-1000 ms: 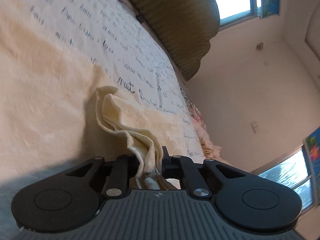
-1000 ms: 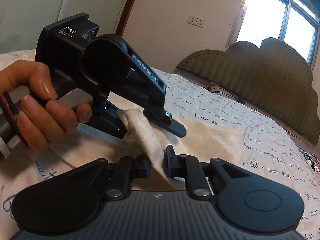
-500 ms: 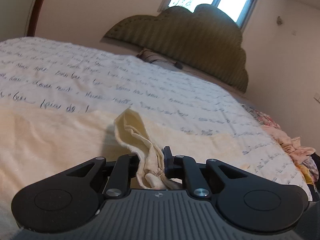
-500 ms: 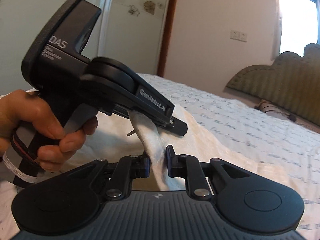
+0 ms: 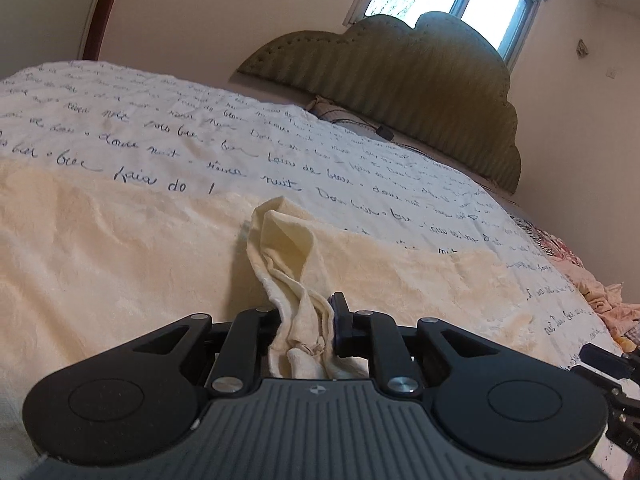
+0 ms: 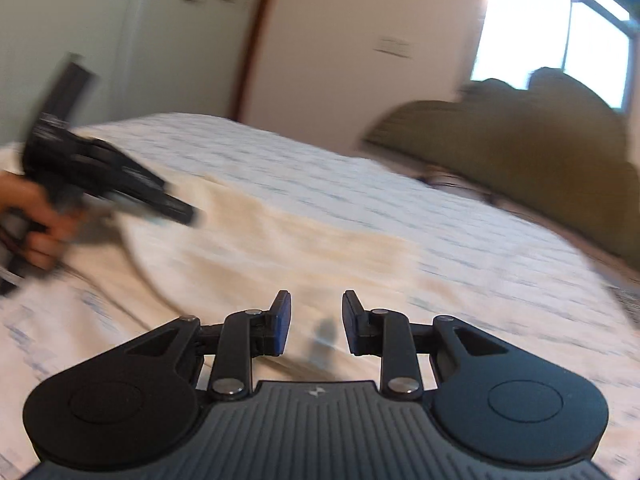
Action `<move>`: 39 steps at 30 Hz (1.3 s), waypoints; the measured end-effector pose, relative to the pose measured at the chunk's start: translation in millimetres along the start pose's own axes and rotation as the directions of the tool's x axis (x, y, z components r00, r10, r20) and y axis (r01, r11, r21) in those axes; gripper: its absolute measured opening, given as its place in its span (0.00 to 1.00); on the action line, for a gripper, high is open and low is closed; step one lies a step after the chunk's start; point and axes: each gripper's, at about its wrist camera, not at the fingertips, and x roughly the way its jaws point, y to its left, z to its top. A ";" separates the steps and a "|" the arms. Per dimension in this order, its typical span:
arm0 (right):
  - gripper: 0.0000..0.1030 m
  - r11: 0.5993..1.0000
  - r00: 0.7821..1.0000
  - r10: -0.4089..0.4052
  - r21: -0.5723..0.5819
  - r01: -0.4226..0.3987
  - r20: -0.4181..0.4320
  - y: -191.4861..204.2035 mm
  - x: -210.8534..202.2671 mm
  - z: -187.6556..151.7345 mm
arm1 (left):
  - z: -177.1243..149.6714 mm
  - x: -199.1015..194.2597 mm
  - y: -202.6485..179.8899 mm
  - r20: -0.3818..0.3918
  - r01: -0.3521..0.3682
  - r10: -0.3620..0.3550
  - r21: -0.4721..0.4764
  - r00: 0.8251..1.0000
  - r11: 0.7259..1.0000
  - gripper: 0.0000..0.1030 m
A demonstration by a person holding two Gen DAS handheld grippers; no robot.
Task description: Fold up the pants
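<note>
The cream pants (image 5: 120, 248) lie spread on the bed. My left gripper (image 5: 306, 320) is shut on a bunched corner of the pants (image 5: 288, 256), which rises from the flat cloth into the jaws. In the right wrist view the pants (image 6: 280, 240) show as a cream band across the bed. My right gripper (image 6: 314, 320) is open and empty, low over the bedspread in front of them. The left gripper (image 6: 120, 188) shows there at the left, blurred, held by a hand.
The bed has a white bedspread (image 5: 280, 140) printed with handwriting. An olive padded headboard (image 5: 400, 76) stands at the far end under a window. Crumpled pinkish clothes (image 5: 592, 292) lie at the bed's right edge. The right gripper's edge (image 5: 616, 376) shows at lower right.
My right gripper has let go of the pants and opened, and has swung away to the right. My left gripper keeps its hold and has levelled out over the bed.
</note>
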 end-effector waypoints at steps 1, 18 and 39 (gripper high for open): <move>0.26 1.000 1.000 -0.011 0.015 0.011 -0.015 -7.7 -2.7 -5.1 | -0.2 -2.6 -3.6 0.011 -0.002 0.002 0.011 1.000 1.000 0.18; 0.26 0.900 0.933 0.349 -0.309 -0.307 0.088 111.2 28.8 31.5 | 15.8 -52.7 39.4 0.046 -0.097 0.110 -0.225 0.993 0.970 0.48; 0.08 0.758 0.827 0.532 0.332 -0.561 0.181 24.0 79.7 58.5 | -4.4 -45.9 44.8 -0.103 0.032 -0.060 -0.252 0.993 0.967 0.57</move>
